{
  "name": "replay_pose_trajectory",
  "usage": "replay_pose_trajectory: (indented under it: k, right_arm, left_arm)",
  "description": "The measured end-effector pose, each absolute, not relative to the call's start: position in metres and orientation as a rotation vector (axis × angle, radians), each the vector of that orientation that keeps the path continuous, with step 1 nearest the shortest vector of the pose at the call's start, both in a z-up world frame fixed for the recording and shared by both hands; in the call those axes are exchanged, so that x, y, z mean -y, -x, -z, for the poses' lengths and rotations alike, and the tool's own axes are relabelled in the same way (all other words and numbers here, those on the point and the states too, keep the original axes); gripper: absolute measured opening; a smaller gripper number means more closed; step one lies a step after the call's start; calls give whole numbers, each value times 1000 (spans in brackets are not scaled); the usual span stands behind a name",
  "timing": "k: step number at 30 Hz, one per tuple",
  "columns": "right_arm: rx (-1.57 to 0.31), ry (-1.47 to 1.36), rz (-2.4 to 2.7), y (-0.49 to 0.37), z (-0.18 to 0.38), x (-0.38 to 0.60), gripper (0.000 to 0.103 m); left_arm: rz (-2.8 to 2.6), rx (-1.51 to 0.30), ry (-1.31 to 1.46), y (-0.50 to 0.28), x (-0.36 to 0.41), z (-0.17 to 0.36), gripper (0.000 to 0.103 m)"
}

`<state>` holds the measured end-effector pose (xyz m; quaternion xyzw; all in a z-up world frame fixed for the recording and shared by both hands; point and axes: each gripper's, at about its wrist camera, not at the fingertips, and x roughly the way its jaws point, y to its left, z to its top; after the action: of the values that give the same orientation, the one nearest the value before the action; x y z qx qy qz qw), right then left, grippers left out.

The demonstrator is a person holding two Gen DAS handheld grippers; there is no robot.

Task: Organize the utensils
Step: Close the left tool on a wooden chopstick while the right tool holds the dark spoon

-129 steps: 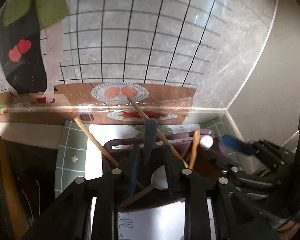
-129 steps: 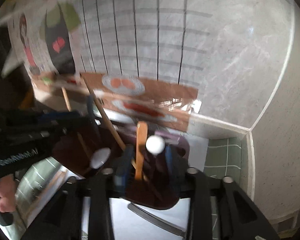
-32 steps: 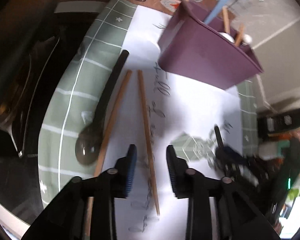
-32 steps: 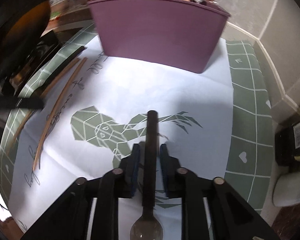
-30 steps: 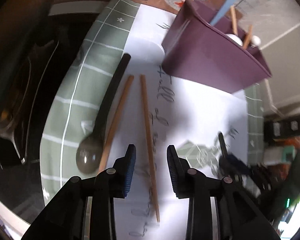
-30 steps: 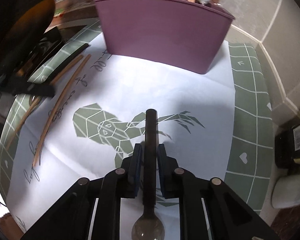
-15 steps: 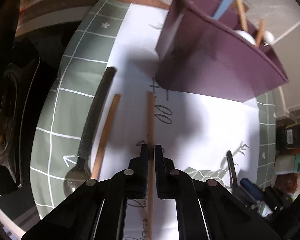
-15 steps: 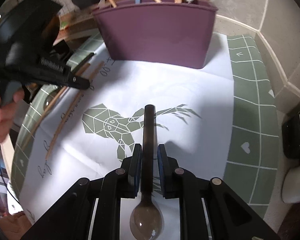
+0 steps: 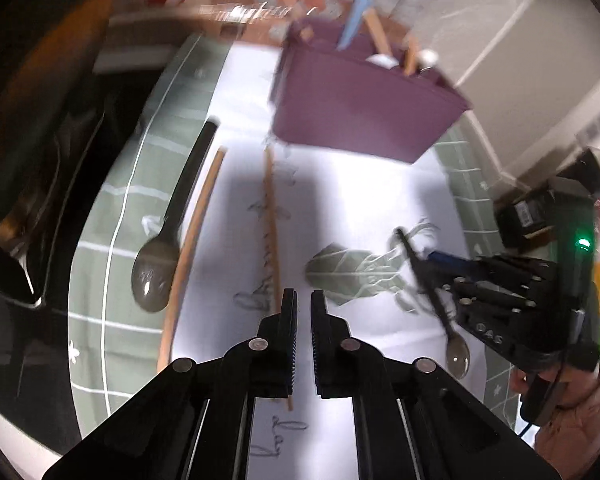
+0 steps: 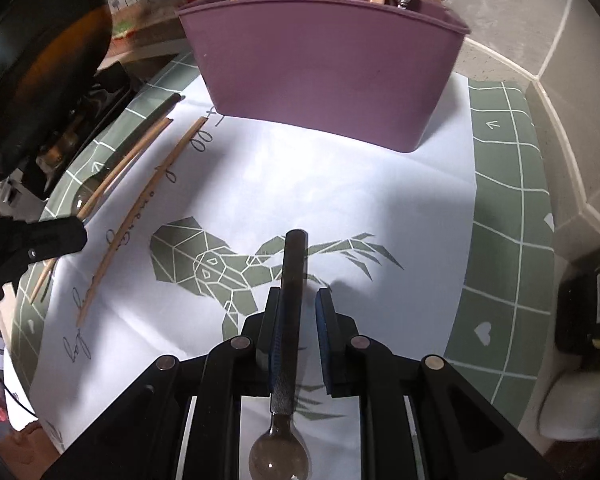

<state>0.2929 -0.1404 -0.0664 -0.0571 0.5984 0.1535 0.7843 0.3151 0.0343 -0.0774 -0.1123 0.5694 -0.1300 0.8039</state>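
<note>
Left gripper [image 9: 303, 300] had its jaws clamped on a chopstick half a second back. Now they're pressed together on nothing, and that chopstick [image 9: 271, 232] lies flat on the paper, running under the left finger rather than between the two.

Over on the other side, the right gripper [image 10: 299, 296] is pinching the black handle of a spoon [image 10: 292, 320], bowl end toward the camera and handle tip pointing at the purple holder [image 10: 320, 72]. The holder sits at the far edge of the white sheet [image 10: 340, 184] with a few sticks, a blue handle and a white knob poking out the top.

To the left there's another chopstick [image 9: 198, 232] and, just beside it, a second spoon [image 9: 156, 276] on the green mat [image 10: 508, 200]. All three lie roughly parallel, pointing at the holder.

The middle of the sheet is wide open between the two grippers. A dark pan [image 10: 40, 60] crowds the left edge. On the right the mat ends at the tiled wall, and a black box [image 10: 588, 312] is tucked in there.
</note>
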Motion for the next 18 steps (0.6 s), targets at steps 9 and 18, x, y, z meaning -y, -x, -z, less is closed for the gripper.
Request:
replay_pose_trajectory:
  k: [9, 18]
  right_arm:
    - [-1290, 98, -352, -290, 70, 137, 20]
    - [-1241, 77, -353, -276, 55, 164, 21]
  left_arm:
    - [197, -1303, 224, -380, -26, 80, 26]
    - [220, -1248, 78, -385, -3, 102, 17]
